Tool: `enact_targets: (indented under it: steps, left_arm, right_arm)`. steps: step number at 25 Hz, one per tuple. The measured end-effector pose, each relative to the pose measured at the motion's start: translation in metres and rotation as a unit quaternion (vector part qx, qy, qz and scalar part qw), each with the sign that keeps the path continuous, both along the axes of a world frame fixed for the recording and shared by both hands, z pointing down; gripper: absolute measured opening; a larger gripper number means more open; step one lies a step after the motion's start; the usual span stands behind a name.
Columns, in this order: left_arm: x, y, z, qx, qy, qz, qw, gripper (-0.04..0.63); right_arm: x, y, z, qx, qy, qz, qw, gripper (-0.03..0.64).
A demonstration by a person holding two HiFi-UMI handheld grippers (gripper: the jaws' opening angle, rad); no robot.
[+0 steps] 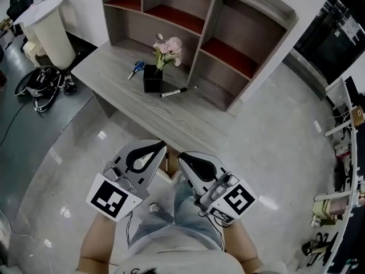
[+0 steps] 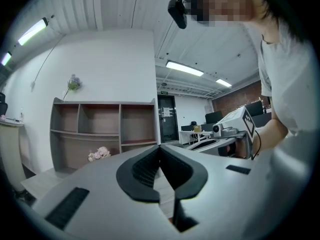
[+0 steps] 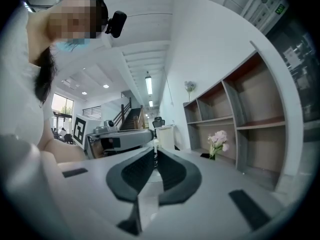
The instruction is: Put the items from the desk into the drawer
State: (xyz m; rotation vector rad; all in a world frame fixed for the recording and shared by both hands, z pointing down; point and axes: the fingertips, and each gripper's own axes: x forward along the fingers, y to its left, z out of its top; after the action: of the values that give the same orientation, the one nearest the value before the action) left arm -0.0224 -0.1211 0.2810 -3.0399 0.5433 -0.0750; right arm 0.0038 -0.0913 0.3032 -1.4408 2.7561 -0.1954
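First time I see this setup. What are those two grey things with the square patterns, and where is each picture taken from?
A person holds two hand tools: the left gripper and right gripper, each with a marker cube. One picture comes from a head camera looking down; the other two from cameras riding on the grippers. Both have jaws together and hold nothing. On the desk are blue-handled scissors, a black pot of pink flowers and a marker pen.

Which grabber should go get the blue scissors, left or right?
Probably the left gripper. The blue-handled scissors lie on the grey wooden desk left of the black flower holder; the right gripper would reach across it. Both are shut, empty.
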Motion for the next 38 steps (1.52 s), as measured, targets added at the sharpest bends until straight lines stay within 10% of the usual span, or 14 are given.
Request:
enact_targets:
  steps: [17,38]
  left_arm:
    - [0.105,-0.11,0.0,-0.014,0.003,-0.079,0.9968,0.008]
    - [0.193,-0.175,0.056,-0.039,-0.028,-0.058,0.9972,0.008]
  right_arm:
    - [0.148,-0.164,0.04,-0.053,0.059,-0.036,0.996,0.017]
    - [0.239,-0.321,0.21,-0.2,0.136,0.027,0.97,0.054]
